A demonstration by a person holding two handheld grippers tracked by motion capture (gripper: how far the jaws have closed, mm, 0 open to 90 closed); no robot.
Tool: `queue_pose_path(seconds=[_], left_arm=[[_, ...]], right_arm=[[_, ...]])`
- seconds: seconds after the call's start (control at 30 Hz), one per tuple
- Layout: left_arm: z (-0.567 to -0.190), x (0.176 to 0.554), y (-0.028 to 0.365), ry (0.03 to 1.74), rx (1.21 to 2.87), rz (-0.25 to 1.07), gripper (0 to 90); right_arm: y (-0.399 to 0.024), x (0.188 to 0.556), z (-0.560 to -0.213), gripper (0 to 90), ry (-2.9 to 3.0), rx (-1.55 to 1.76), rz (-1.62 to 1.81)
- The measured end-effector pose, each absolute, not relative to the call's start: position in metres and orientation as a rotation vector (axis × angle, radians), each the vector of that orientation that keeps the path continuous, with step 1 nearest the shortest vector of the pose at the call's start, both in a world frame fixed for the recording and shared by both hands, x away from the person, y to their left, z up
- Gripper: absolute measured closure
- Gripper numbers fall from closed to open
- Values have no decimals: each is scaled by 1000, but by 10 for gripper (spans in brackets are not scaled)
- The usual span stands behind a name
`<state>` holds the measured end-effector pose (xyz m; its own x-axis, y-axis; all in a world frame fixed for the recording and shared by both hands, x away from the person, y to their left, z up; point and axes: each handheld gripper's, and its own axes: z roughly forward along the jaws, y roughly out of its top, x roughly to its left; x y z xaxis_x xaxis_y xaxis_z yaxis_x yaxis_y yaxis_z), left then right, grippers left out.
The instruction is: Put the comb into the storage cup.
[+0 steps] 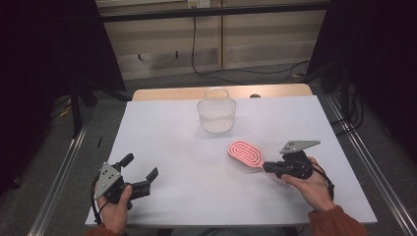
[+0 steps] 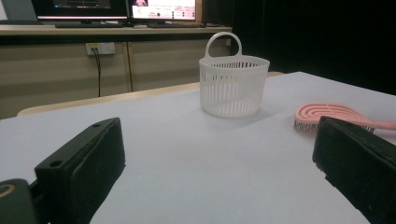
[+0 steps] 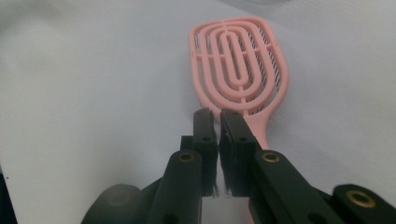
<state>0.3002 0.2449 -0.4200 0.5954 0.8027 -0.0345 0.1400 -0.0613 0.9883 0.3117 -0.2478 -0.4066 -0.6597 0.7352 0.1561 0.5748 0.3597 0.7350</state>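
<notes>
Already the right gripper (image 3: 218, 116) is clenched on the pink brush (image 3: 238, 65) handle, right of centre in the high view — brush resting on the surface (image 1: 172, 147). Left gripper (image 1: 142, 172) gapes, idle. Lifting and moving to the basket (image 1: 216, 115), upper centre, likely remain.

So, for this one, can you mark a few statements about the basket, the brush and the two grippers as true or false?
1. The white slotted plastic basket stands upright on the white table. True.
2. The pink vented plastic hairbrush lies inside the basket. False: it lies flat on the table, apart from the basket.
3. The left gripper has its jaws wide apart with nothing between them. True.
4. The right gripper has its jaws spread wide. False: they stand almost together, at the hairbrush's handle end.
</notes>
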Motion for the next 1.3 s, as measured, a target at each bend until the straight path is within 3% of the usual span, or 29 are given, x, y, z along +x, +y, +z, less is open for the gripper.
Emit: queue_pose_path(seconds=[0.13, 0.23, 0.3, 0.4, 0.53, 0.87, 1.1, 1.3], left_arm=[[-420, 300, 245, 817, 1566, 657, 23], [-420, 300, 245, 817, 1569, 658, 23], [-420, 301, 245, 816, 1574, 657, 23], [-420, 301, 245, 815, 1574, 658, 23], [-420, 301, 245, 823, 1566, 657, 23], [-420, 301, 244, 826, 1573, 662, 23], [-421, 302, 245, 833, 1569, 654, 23], [-421, 302, 245, 835, 1570, 659, 23]], right_arm=[[-248, 311, -403, 647, 2385, 1154, 1218], [-247, 312, -401, 323, 2319, 1167, 1209], [-248, 312, -401, 275, 2297, 1182, 1219], [-249, 314, -401, 92, 2256, 1215, 1173], [-251, 316, -399, 36, 2241, 1245, 1164], [-256, 322, -401, 100, 2204, 1244, 1149], [-252, 331, -399, 102, 2249, 1270, 1135], [-251, 342, -397, 54, 2225, 1289, 1137]])
